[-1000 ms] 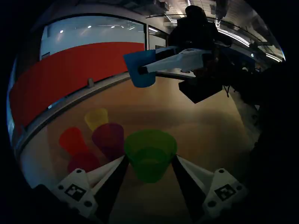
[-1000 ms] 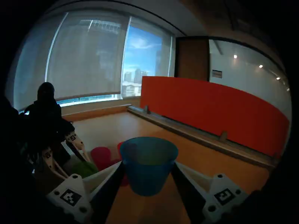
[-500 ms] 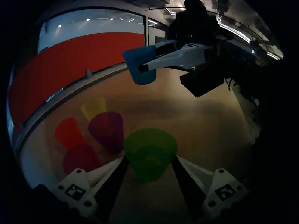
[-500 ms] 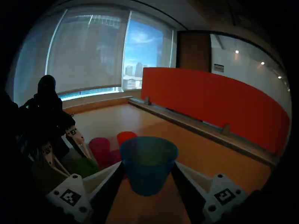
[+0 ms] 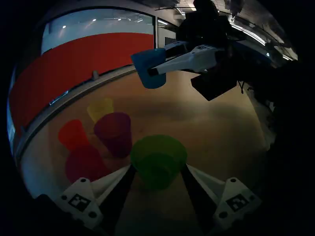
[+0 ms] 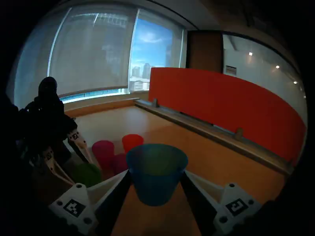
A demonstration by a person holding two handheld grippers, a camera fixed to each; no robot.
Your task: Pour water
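Cups of thin, translucent plastic are what both tools carry. The left gripper (image 5: 157, 168) has its jaws closed onto the green cup (image 5: 158, 155), one finger on each side of the wall under the rim. The cup sits low, close to the table (image 5: 212, 129); whether its base touches the wood I cannot tell. I judge it is held so as a steady receiver, with the mouth up. The right gripper (image 6: 156, 177) pinches the blue cup (image 6: 156, 169) in the same way. In the left gripper view this cup hangs high above the table, beyond the green one and well apart from it, almost upright. This height is, I think, the ready position for a pour: the blue cup must come over the green mouth and then tip. I see no water in either cup; the walls are tinted and the light is dim, so the level is not clear. All cups have one shape, a short cone with a wide round rim and a narrower base, smooth and a little glossy. The taper likely helps the grip, because the wide top cannot drop through the fingers. Beside the green cup stand a purple cup (image 5: 113, 133), a yellow cup (image 5: 100, 109), a red cup (image 5: 72, 134) and a dark pink cup (image 5: 84, 167), close together, so a spill could reach them. The table is smooth pale wood, with a red panel (image 5: 59, 78) along its far edge.
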